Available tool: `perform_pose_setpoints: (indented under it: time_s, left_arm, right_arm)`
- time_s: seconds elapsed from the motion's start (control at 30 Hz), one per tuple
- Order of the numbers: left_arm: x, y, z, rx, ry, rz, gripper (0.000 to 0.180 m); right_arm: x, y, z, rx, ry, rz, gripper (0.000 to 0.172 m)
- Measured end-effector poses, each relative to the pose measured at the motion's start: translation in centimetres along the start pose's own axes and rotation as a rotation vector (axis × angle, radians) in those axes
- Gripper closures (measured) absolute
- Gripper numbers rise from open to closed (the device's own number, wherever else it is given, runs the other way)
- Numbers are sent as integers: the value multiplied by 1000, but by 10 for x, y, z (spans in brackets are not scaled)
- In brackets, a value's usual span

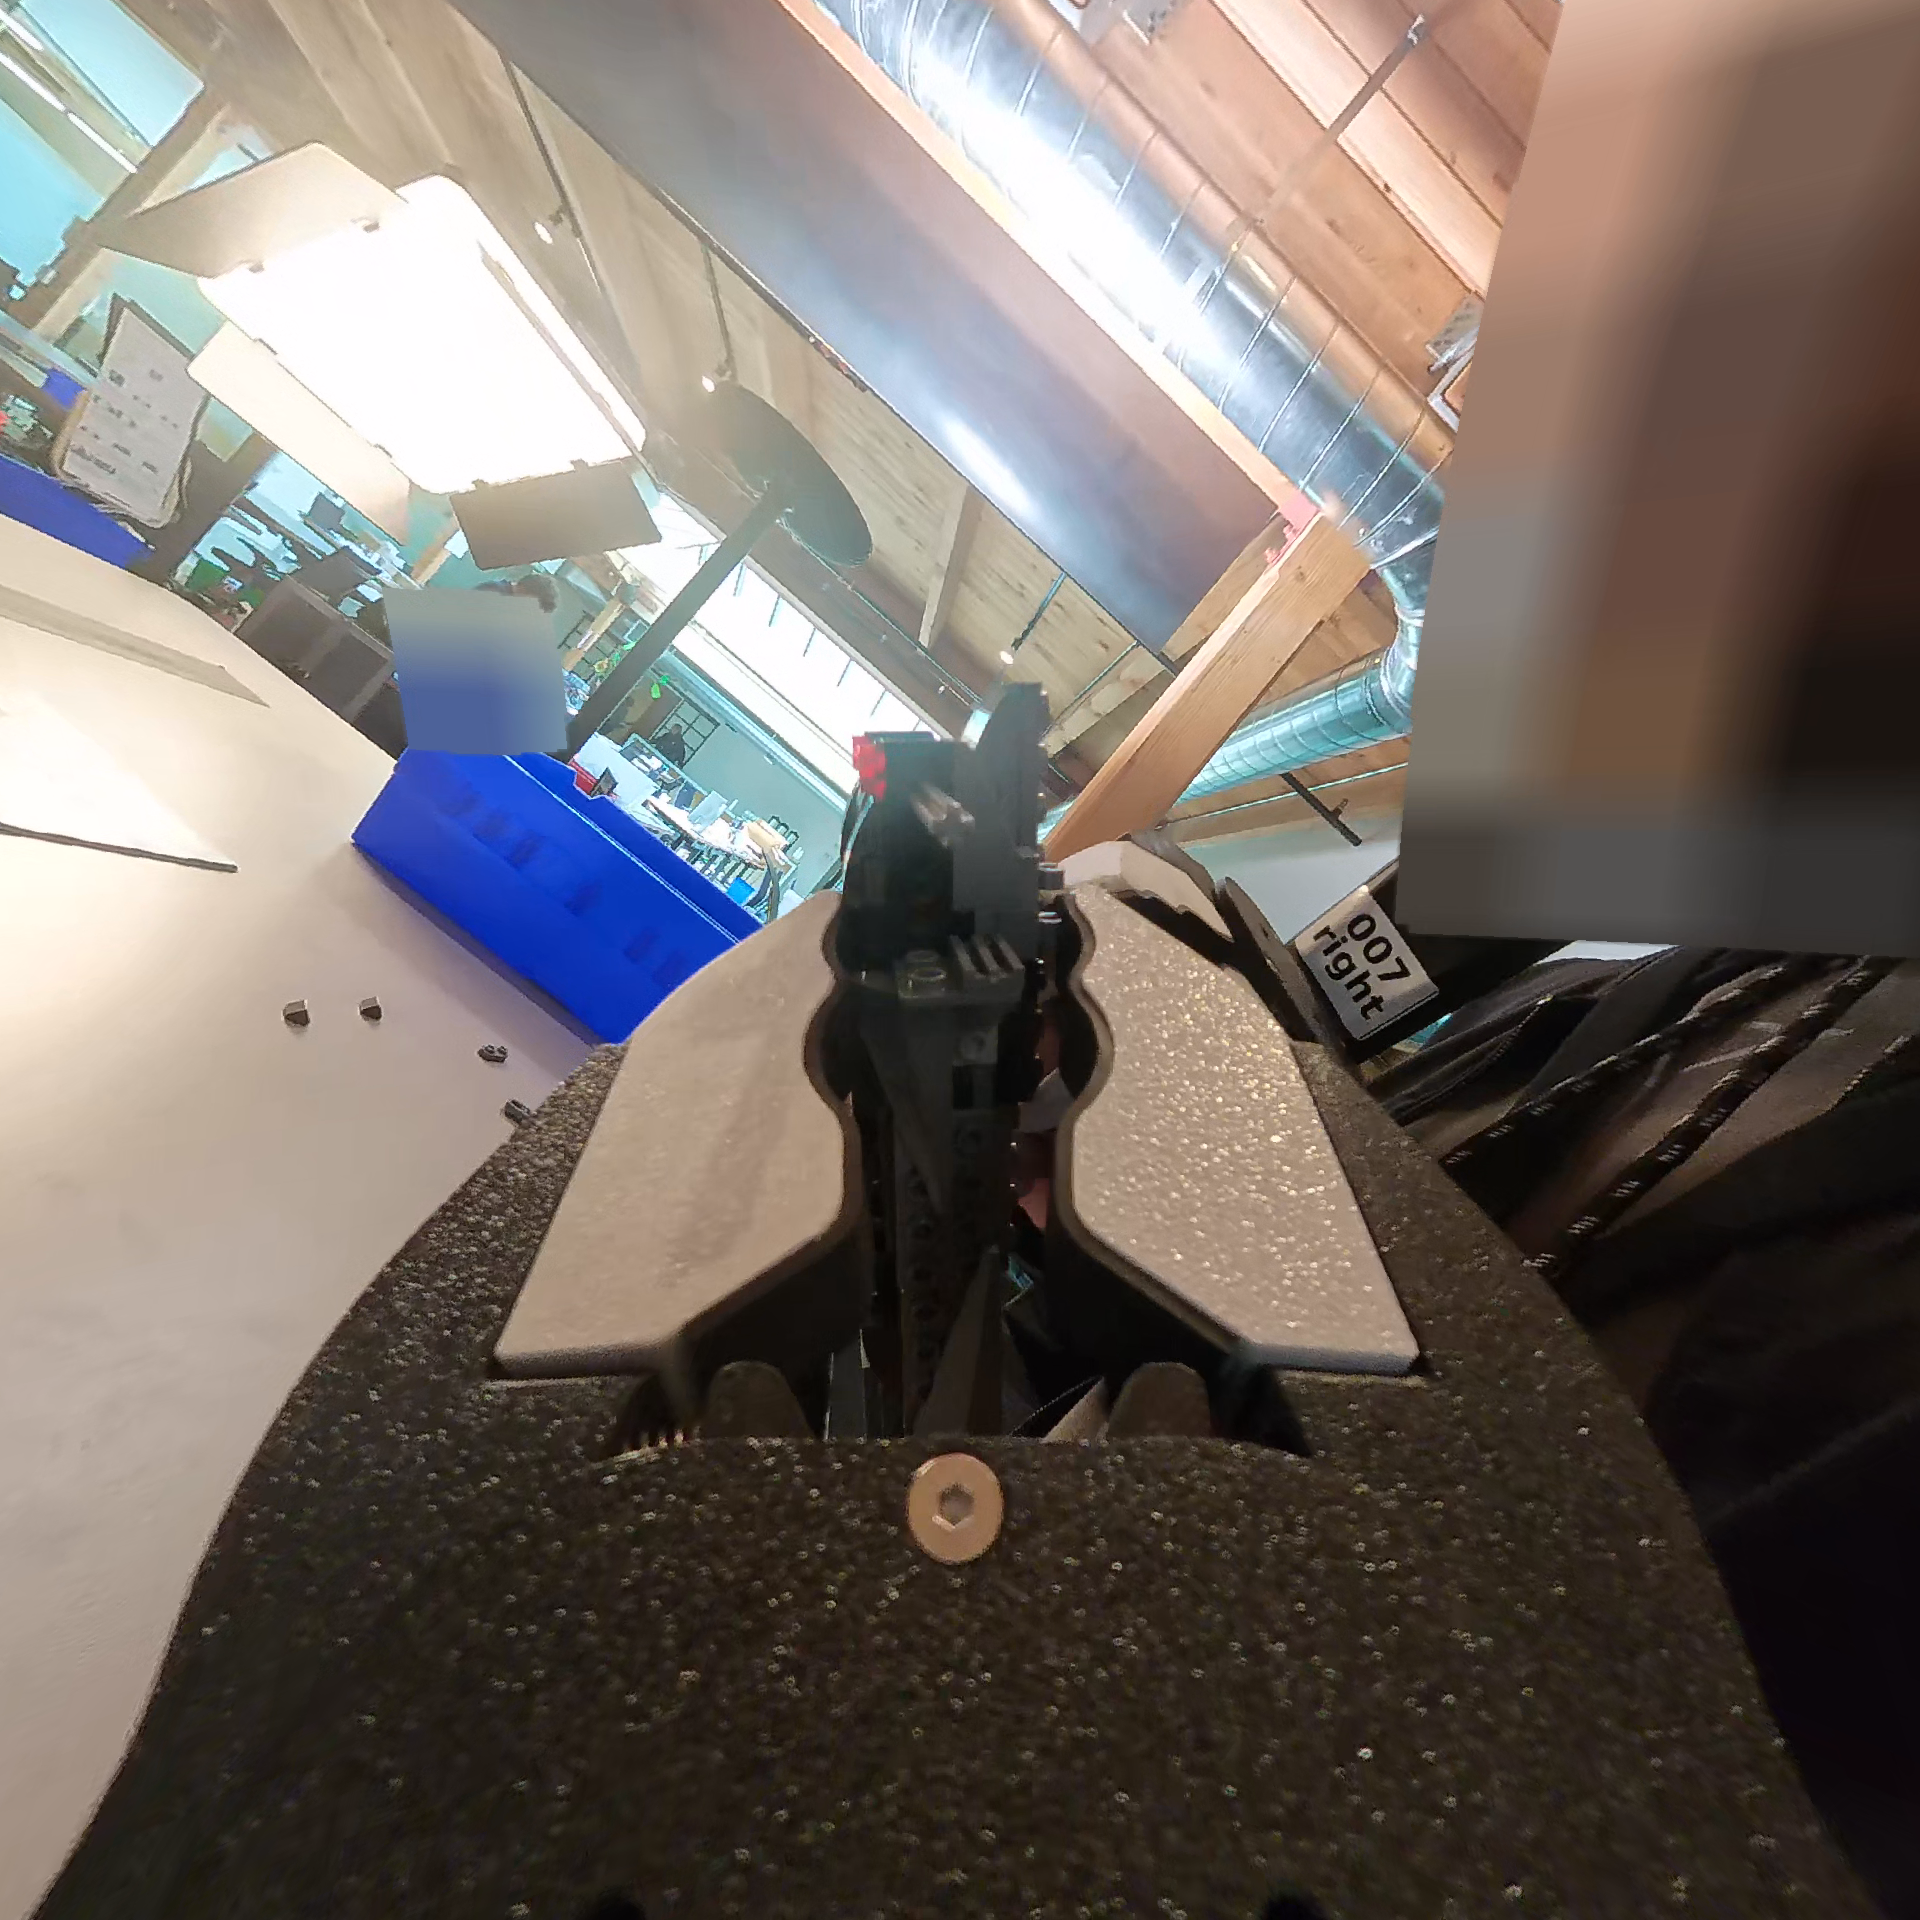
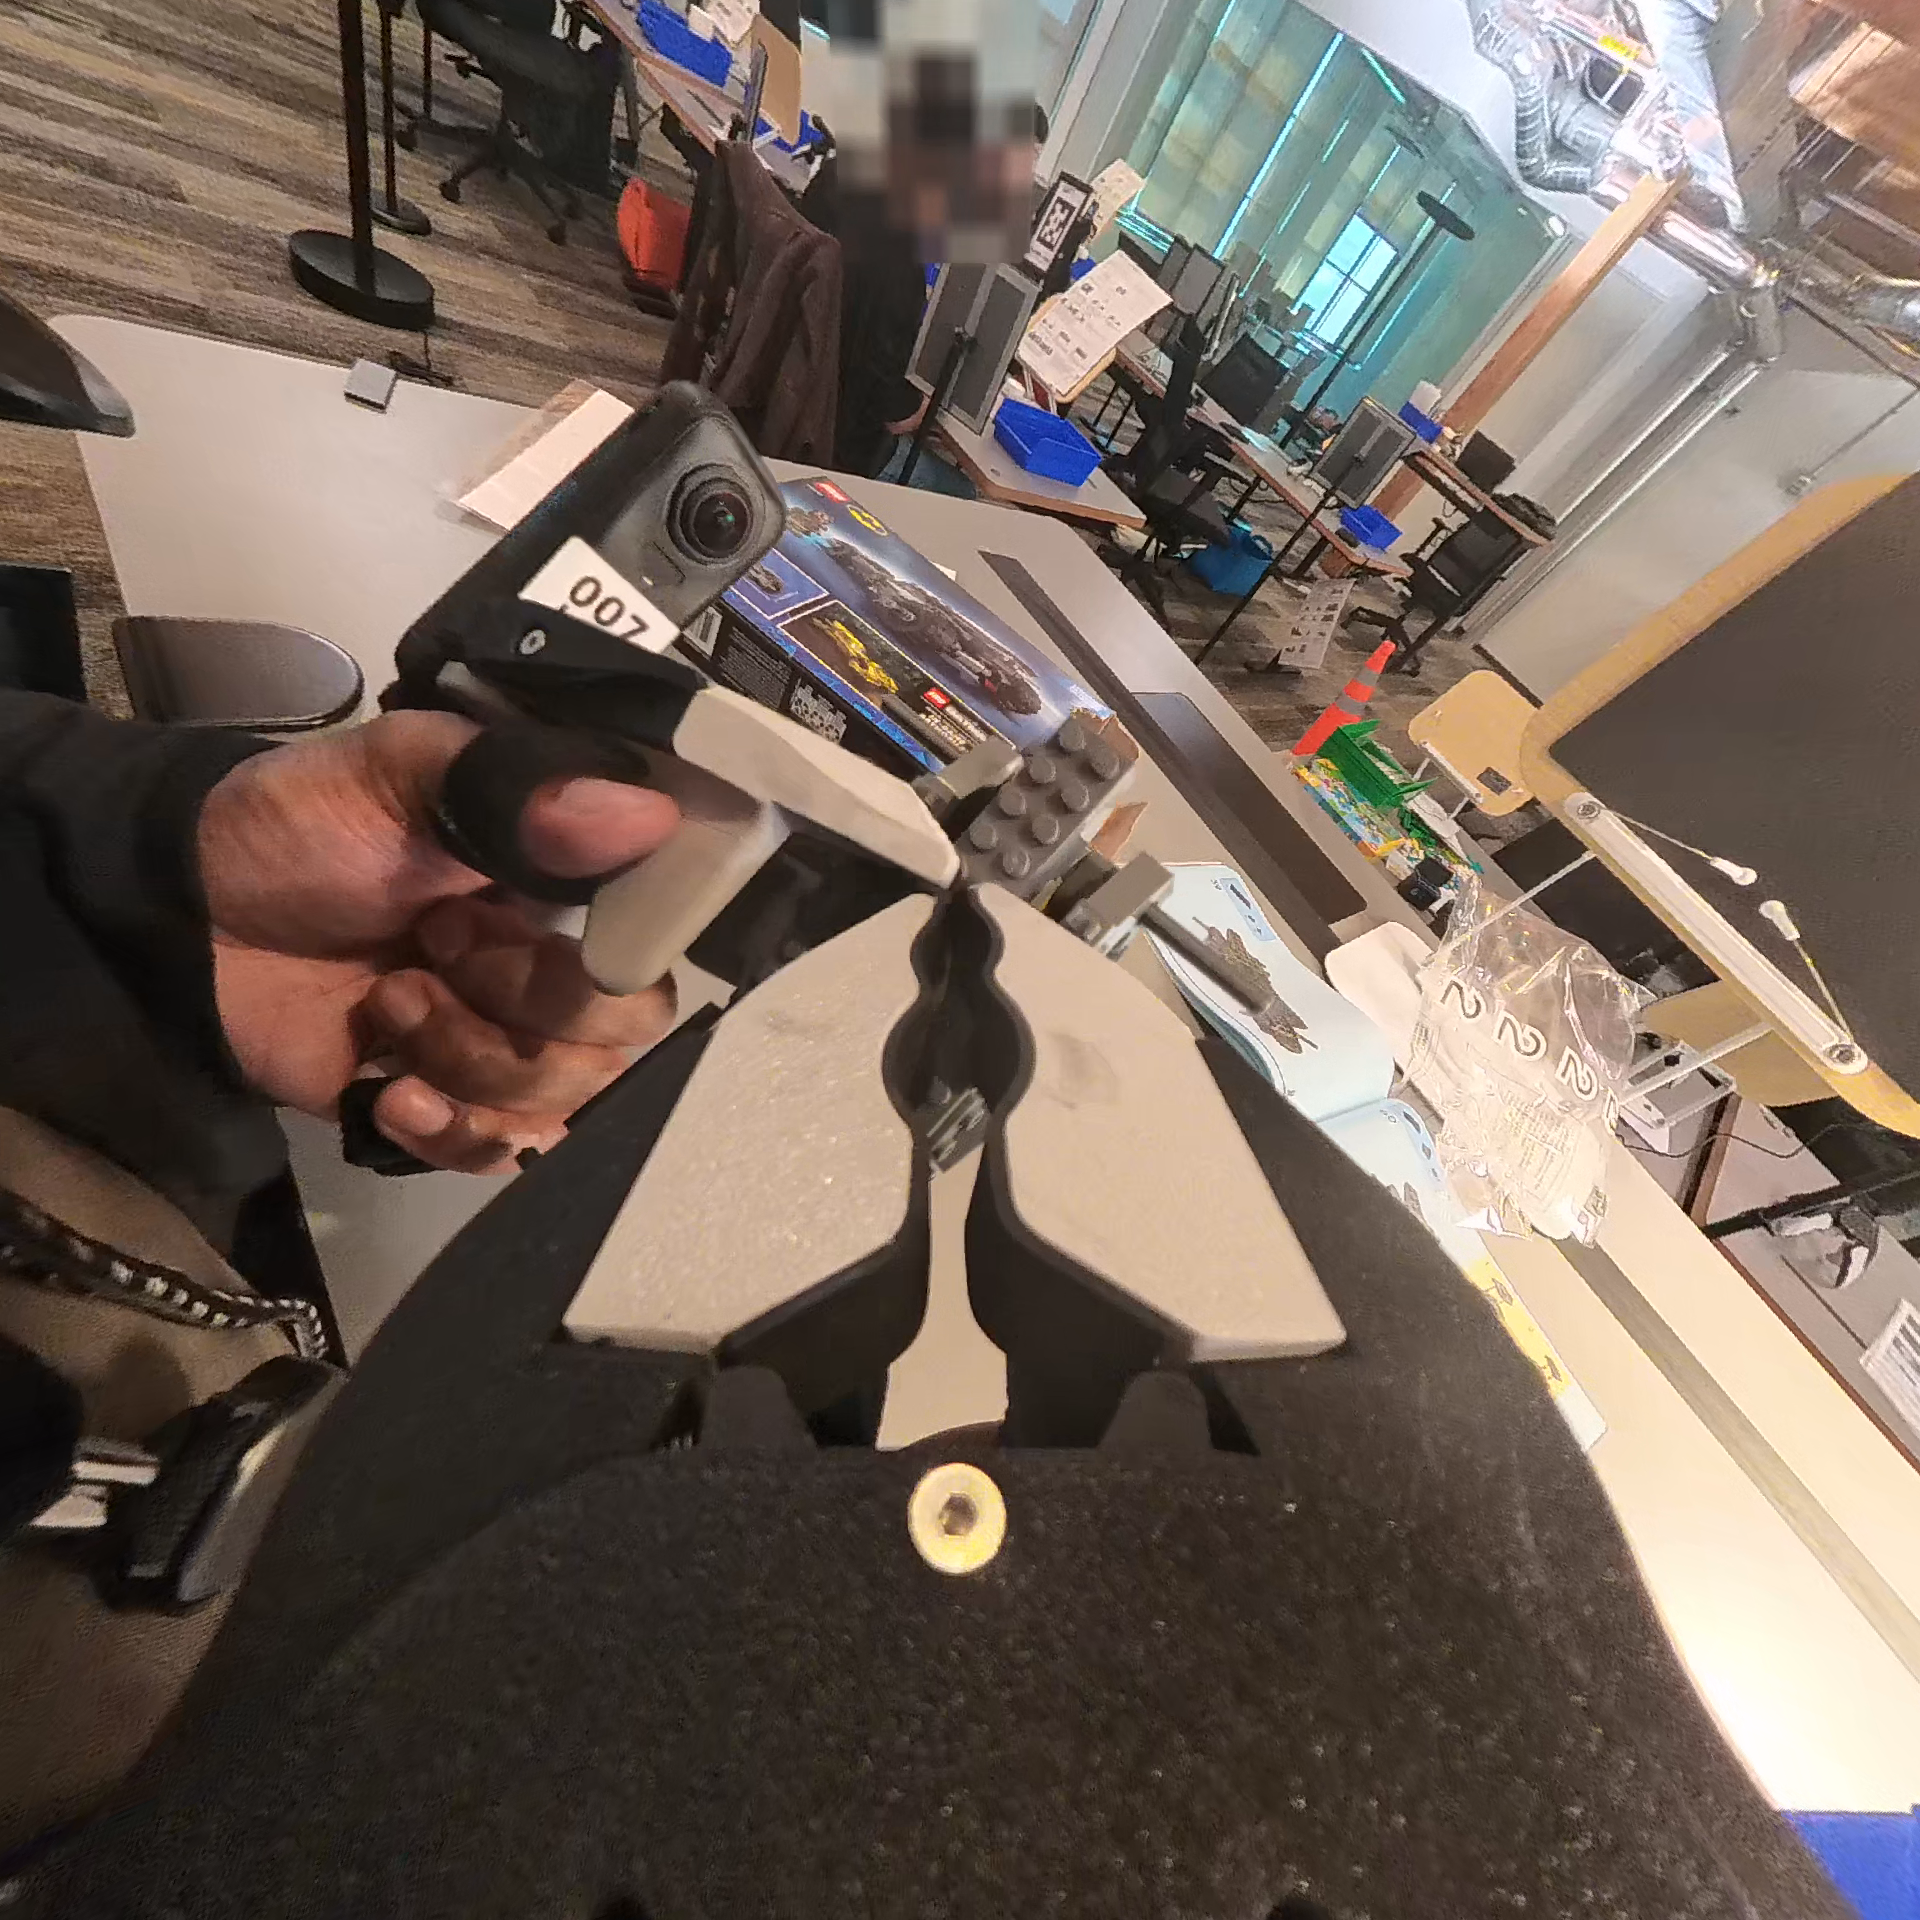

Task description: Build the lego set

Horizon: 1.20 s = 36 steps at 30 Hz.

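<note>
- The left gripper (image 1: 951, 935) is raised off the surface (image 1: 156, 1091). Its fingers (image 1: 727, 1091) are clamped on a dark grey brick build (image 1: 940, 883), which stands up between them.
- The right gripper (image 2: 951, 899) has its fingers closed tip to tip, just beside the build's studded underside. A small dark piece (image 2: 954, 1124) shows in the hollow behind the tips; I cannot tell whether it is gripped.
- A hand (image 2: 416, 914) squeezes the left gripper's trigger. The hold looks firm, and I judge that steady pressure keeps the build from twisting.
- Loose grey bits (image 1: 364, 1006) lie near a blue bin (image 1: 540, 883).
</note>
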State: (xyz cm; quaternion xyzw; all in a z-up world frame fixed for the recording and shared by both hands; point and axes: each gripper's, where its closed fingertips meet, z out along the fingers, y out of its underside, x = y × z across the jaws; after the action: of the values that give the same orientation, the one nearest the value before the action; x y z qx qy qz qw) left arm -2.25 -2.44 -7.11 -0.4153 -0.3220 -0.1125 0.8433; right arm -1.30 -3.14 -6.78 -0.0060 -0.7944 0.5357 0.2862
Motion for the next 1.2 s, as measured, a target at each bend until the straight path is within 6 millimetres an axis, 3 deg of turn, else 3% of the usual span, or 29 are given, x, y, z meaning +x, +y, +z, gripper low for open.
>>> perform_pose_setpoints:
  time_s: [0.63, 0.73, 0.8, 0.97, 1.07, 1.2]
  left_arm:
    - [0, 3, -4, -45, -20, 15, 144]
    - [-21, 6, 0, -62, -140, -46, 144]
    - [-35, 2, -2, -16, -185, -156, 144]
    - [-39, 14, 3, -55, -125, -231, 144]
    - [-36, 24, 13, -103, -74, -229, 144]
    - [-31, 28, 22, -117, 7, -258, 144]
  right_arm:
    - [-4, 4, 1, -24, -14, 59, 172]
    - [4, 20, 1, -41, -26, 179, 172]
    - [12, 29, -5, -17, -62, 351, 155]
    - [17, 64, -10, -25, -313, 798, 124]
    - [6, 65, -13, 9, -521, 935, 123]
    - [-5, 71, -19, 17, -632, 970, 133]
